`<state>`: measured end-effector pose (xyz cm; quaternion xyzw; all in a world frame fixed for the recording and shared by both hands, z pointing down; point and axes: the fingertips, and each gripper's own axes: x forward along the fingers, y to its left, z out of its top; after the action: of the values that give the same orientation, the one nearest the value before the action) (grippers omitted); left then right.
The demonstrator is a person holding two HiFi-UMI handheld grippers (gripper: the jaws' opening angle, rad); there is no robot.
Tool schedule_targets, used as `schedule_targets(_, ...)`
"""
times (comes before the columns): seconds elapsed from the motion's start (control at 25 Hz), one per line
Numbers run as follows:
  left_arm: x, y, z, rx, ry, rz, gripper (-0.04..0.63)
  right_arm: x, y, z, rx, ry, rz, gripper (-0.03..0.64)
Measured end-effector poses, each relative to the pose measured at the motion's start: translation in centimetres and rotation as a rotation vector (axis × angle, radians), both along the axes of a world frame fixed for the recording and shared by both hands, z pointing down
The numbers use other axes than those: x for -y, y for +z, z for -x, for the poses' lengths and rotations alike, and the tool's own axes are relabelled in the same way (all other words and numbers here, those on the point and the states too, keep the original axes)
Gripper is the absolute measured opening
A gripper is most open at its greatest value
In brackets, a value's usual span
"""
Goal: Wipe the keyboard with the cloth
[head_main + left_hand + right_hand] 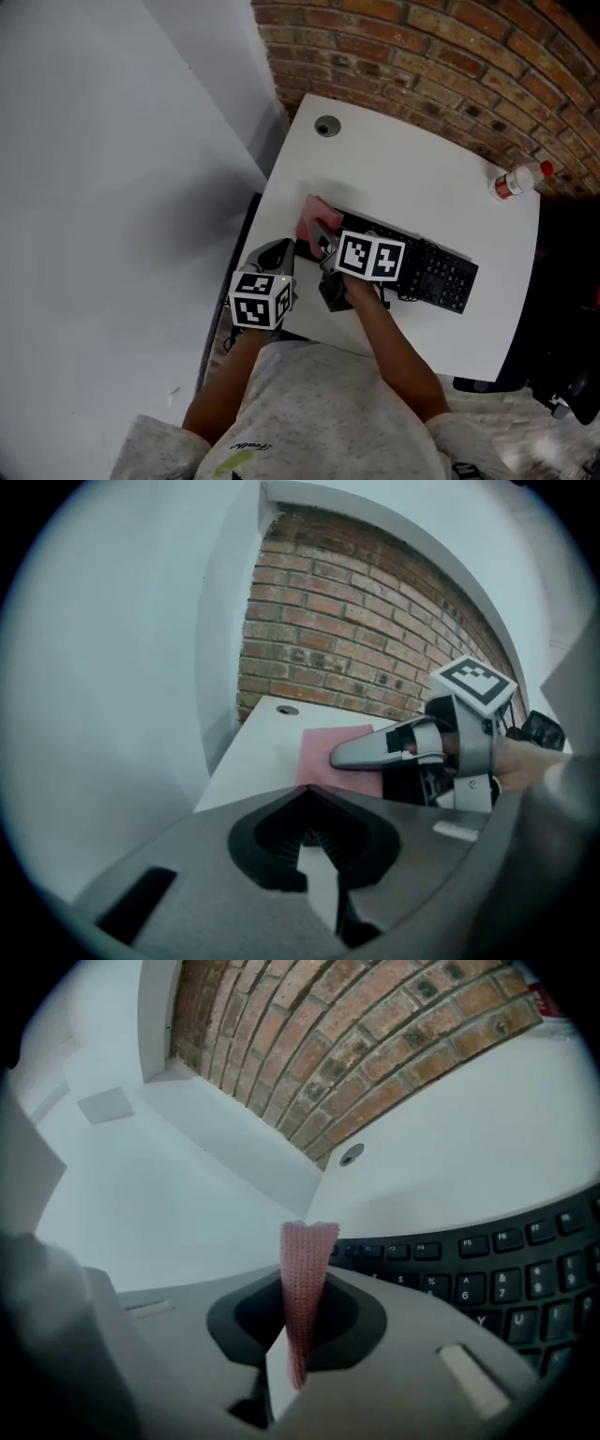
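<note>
While the right gripper (322,236) was clamped on the pink cloth (305,1269), a fold of the cloth was held upright between its jaws. The rest of the cloth was seen lying flat at the left end of the black keyboard (436,272). The keyboard was set on the white desk (412,159), near its front edge. The left gripper (278,253) was held just beside the right one, over the desk's left edge, with its jaws together and nothing gripped. A bottle (518,180) was seen at the desk's far right corner, well apart from the keyboard.
</note>
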<state>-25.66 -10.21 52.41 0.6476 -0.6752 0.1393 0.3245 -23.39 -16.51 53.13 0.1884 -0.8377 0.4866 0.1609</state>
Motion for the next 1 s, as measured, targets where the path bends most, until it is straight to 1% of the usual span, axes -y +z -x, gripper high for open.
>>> schedule_targets(0.24, 1.7, -0.7, 0.3, -0.007, 0.097, -0.023, -0.003, 0.6, 0.4, -0.6, -0.076, 0.048, -0.032, 0.014)
schedule_targets(0.48, 2.8, -0.6, -0.1, -0.026, 0.193, -0.034, -0.003, 1.0, 0.8, -1.1, -0.157, 0.073, -0.093, 0.02)
schedule_targets(0.76, 3.0, -0.6, -0.7, -0.039, 0.284, -0.038, -0.003, 0.9, 0.8, -1.5, -0.203, 0.11, -0.12, 0.02)
schedule_targets(1.0, 2.9, -0.5, -1.6, -0.047, 0.352, -0.037, -0.004, 0.9, 0.9, -2.7, -0.233, 0.159, -0.133, 0.02)
